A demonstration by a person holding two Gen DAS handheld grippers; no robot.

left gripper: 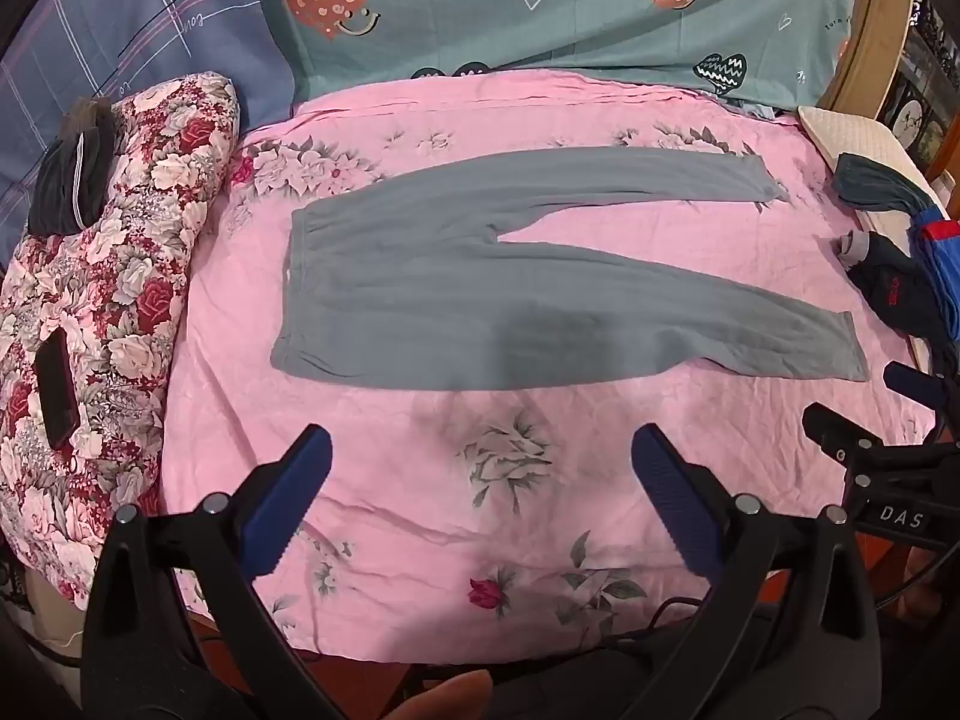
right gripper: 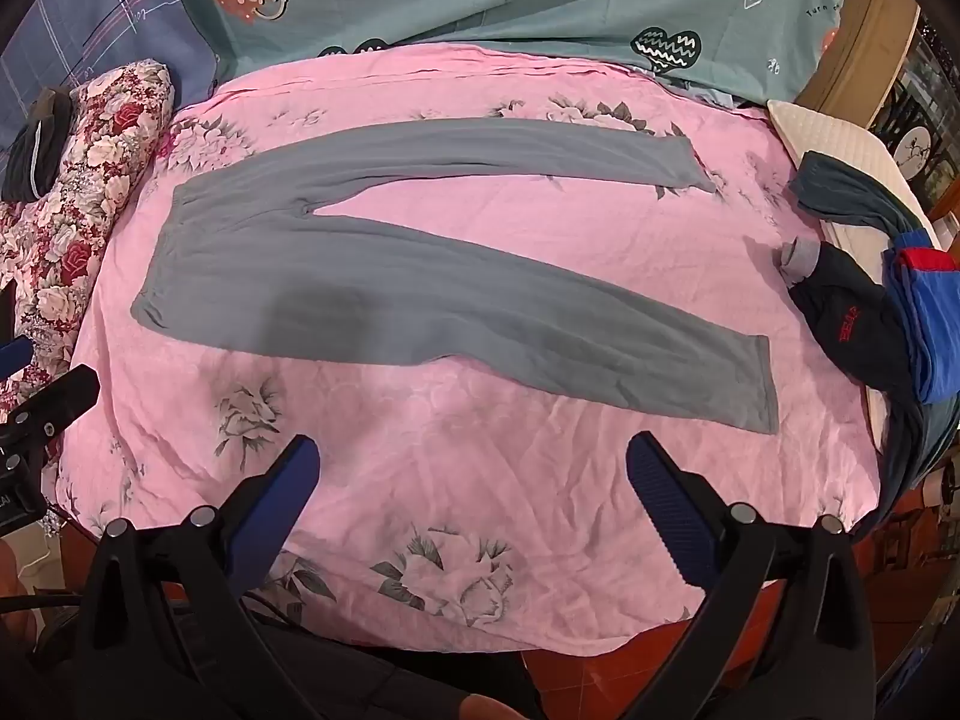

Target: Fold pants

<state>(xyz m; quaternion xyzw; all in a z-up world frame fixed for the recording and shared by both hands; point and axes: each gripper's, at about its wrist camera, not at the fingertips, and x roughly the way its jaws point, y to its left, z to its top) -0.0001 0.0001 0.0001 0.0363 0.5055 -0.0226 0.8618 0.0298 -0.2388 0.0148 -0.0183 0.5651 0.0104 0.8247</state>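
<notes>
Left gripper (left gripper: 480, 474): nearest the lens, jaws spread wide, nothing between them, poised over the near edge of the pink bedsheet (left gripper: 420, 498).

Floral quilt (left gripper: 114, 276): rolled, far left, a dark phone (left gripper: 55, 387) lying on it.

Grey pants (left gripper: 480, 282): flat on the bedsheet, unfolded, beyond both grippers and apart from them. Long axis left to right; waistband (left gripper: 291, 294) left, two legs splaying right, the near cuff (left gripper: 852, 348) toward the right side.

Right gripper (right gripper: 474, 468): jaws likewise spread, empty.

Clothing heap (right gripper: 870, 312): dark and blue, far right.

Judgement: left gripper nearer the waistband, right gripper nearer the near cuff (right gripper: 768, 384); folding not yet begun.
</notes>
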